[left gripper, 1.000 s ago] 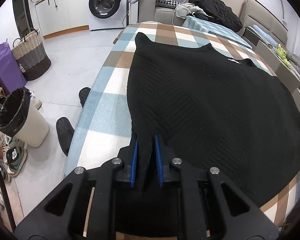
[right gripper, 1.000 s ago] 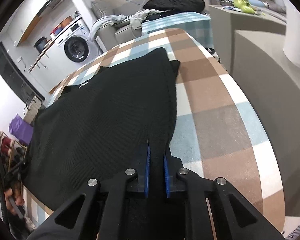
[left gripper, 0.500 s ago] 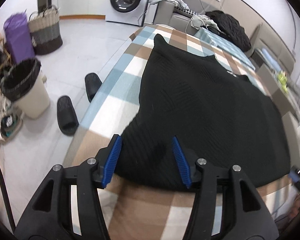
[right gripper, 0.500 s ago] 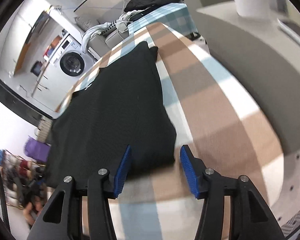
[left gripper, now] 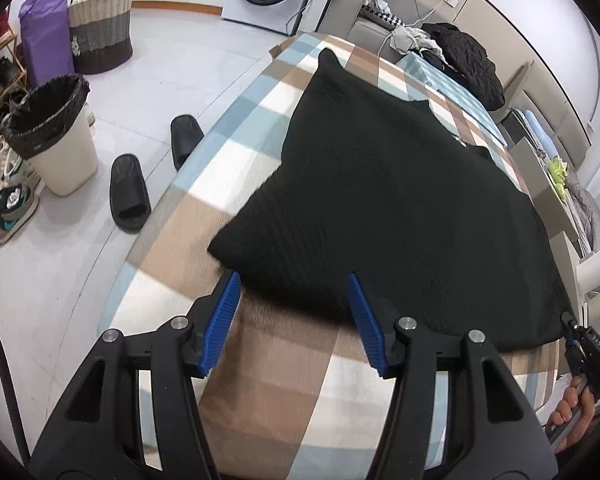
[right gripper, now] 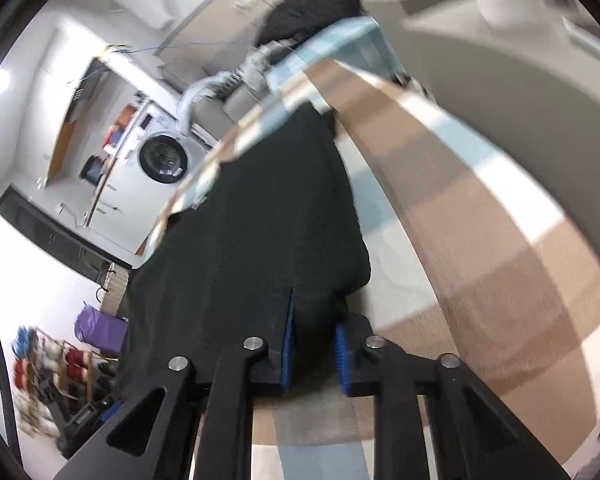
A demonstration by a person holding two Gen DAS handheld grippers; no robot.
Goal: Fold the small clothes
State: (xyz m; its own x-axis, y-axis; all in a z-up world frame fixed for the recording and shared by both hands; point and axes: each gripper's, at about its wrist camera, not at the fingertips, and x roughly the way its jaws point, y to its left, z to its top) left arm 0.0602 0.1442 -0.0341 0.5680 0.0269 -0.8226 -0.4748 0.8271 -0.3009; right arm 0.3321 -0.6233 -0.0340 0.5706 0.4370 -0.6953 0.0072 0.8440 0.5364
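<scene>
Black knitted garment (left gripper: 388, 208) lay spread flat on counter under blue, brown and white checked cloth (left gripper: 284, 364), near hem toward both tools. Left tool (left gripper: 294, 312) stood released, blue ribbed pads (left gripper: 224, 320) wide apart over hem, nothing pinched. Right tool (right gripper: 313, 346) had just been closing; pads narrowed on near right corner of garment, dark fabric bunched between them. Picture blurred there, so firm contact unclear. Black slippers (left gripper: 130, 192) on white floor beside counter.
</scene>
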